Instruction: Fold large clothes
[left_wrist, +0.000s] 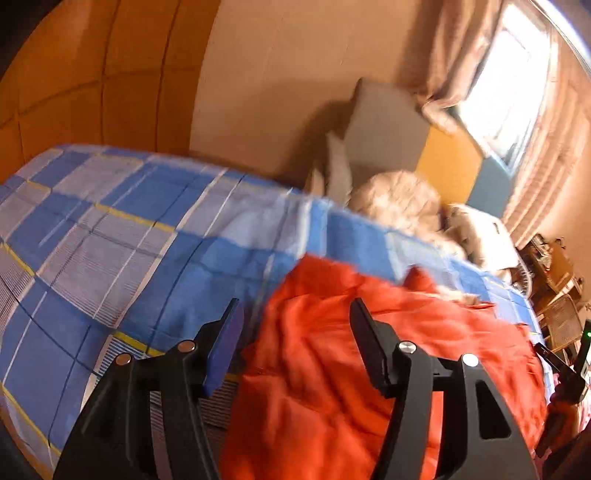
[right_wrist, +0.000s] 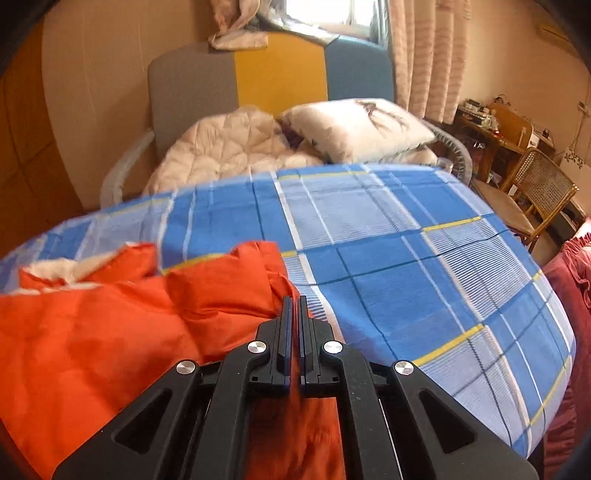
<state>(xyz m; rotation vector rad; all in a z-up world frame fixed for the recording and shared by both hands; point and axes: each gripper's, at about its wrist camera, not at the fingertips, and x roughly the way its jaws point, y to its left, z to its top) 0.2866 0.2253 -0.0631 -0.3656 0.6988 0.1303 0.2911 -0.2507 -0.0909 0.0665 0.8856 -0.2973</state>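
Orange padded garment (right_wrist: 110, 332) is spread on the checked bed (right_wrist: 406, 258). Its right edge is clamped in the right tongs (right_wrist: 294, 332); the left tongs (left_wrist: 295, 325) are held apart above its left edge.

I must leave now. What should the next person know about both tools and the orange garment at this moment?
Left tool: open, above the orange garment, holding nothing.
Right tool: shut on the garment's right edge; orange cloth shows between its fingers.
The garment lies crumpled on the blue checked bedsheet.
Done: one edge gripped. No neat fold is visible.
Left: grip with the left tool, spread, fold.
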